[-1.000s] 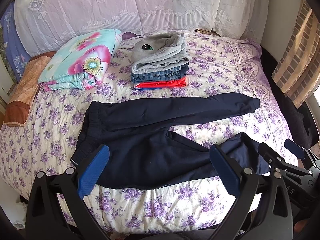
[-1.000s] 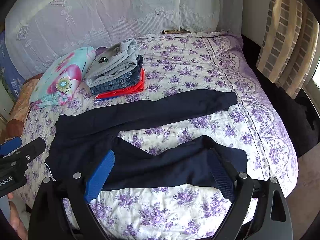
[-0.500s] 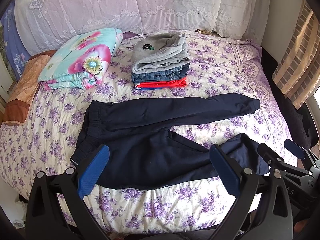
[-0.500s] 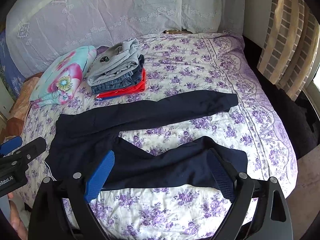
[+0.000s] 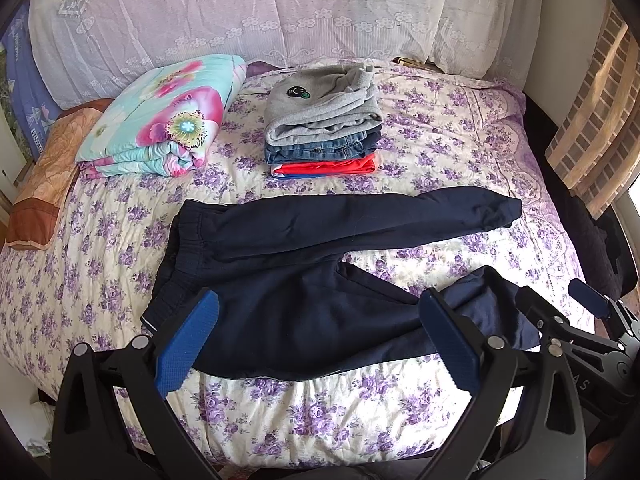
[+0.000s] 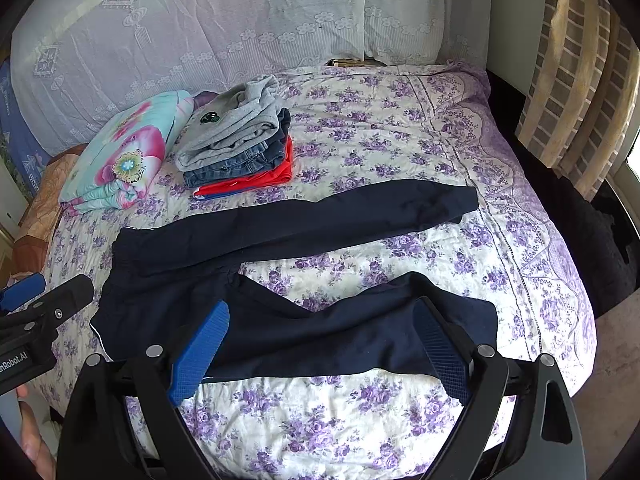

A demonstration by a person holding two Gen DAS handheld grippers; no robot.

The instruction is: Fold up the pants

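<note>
Dark navy pants (image 5: 288, 280) lie spread flat on the bed, waistband to the left, legs apart and pointing right. They also show in the right wrist view (image 6: 280, 276). My left gripper (image 5: 320, 320) is open and empty, held above the near edge of the pants by the waist and seat. My right gripper (image 6: 320, 332) is open and empty, held above the near leg (image 6: 400, 320). The right gripper also shows at the right edge of the left wrist view (image 5: 560, 320). The left gripper shows at the left edge of the right wrist view (image 6: 44, 312).
A stack of folded clothes (image 5: 324, 120) sits behind the pants. A folded floral quilt (image 5: 160, 116) lies to its left. The floral bedspread (image 5: 440, 120) covers the bed. A lace-covered headboard (image 5: 280, 8) stands behind. A curtain (image 5: 600, 120) hangs at right.
</note>
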